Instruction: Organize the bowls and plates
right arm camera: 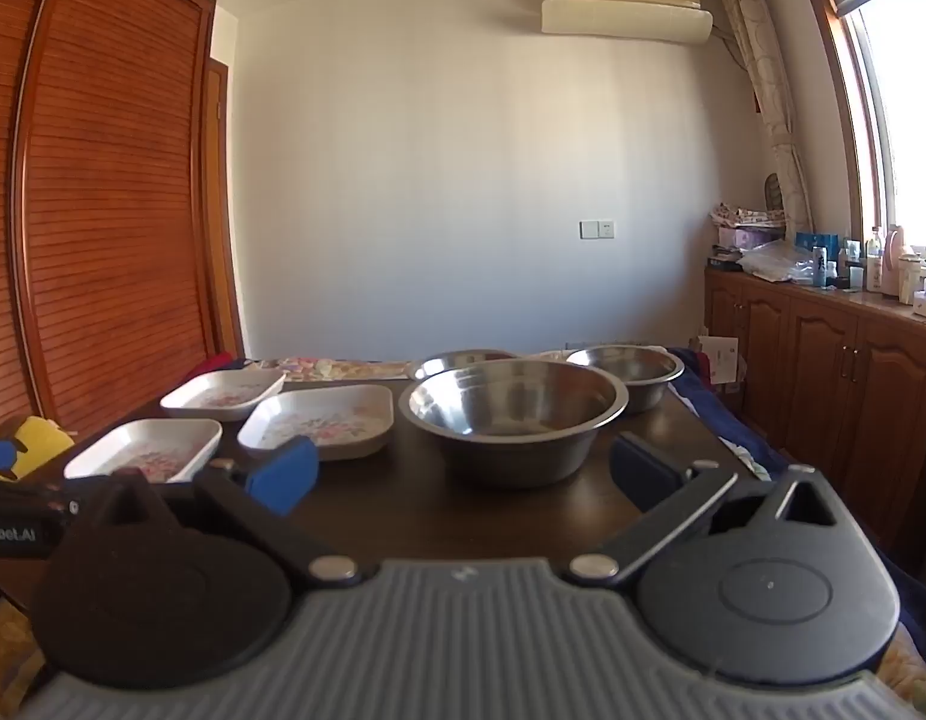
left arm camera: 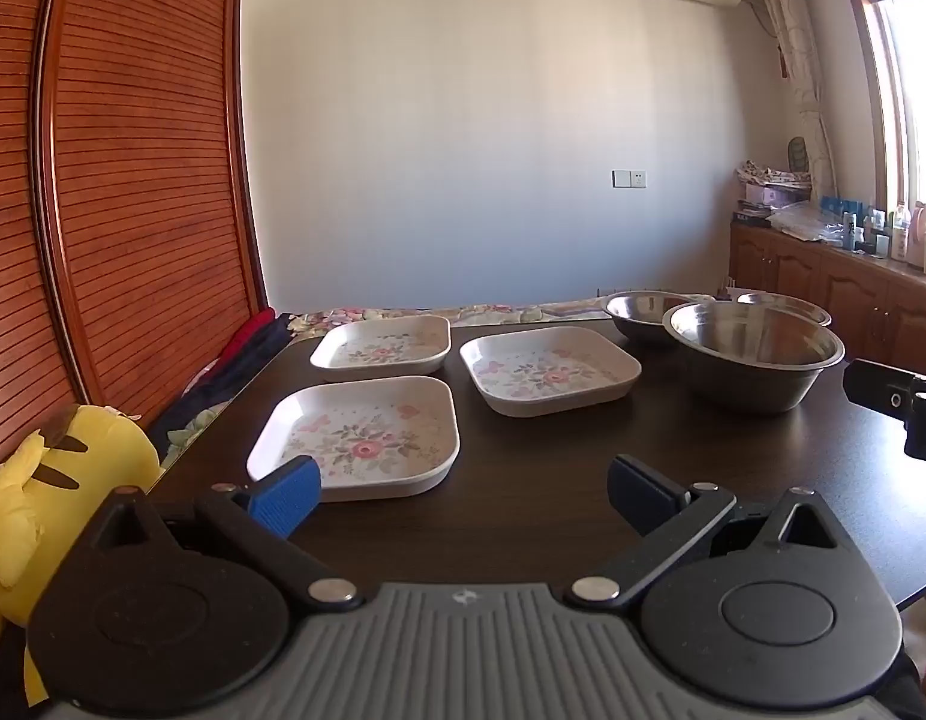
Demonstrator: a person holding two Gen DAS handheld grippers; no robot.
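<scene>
Three square white plates with flower prints lie on the dark table [left arm camera: 583,510]: a near plate [left arm camera: 358,435], a far left plate [left arm camera: 382,343] and a middle plate [left arm camera: 550,369]. Three steel bowls stand to their right: a big near bowl [left arm camera: 757,354], a smaller bowl [left arm camera: 643,312] behind it and a third bowl [left arm camera: 784,303] at the far right. My left gripper [left arm camera: 460,501] is open just short of the near plate. My right gripper [right arm camera: 463,471] is open in front of the big bowl [right arm camera: 517,414], with nothing between its fingers.
A slatted wooden wardrobe [left arm camera: 115,192] stands at the left, with a yellow plush toy [left arm camera: 49,480] by the table's near left corner. Wooden cabinets [right arm camera: 823,360] loaded with bottles line the right wall under the window. A floral cloth [left arm camera: 463,313] lies along the table's far edge.
</scene>
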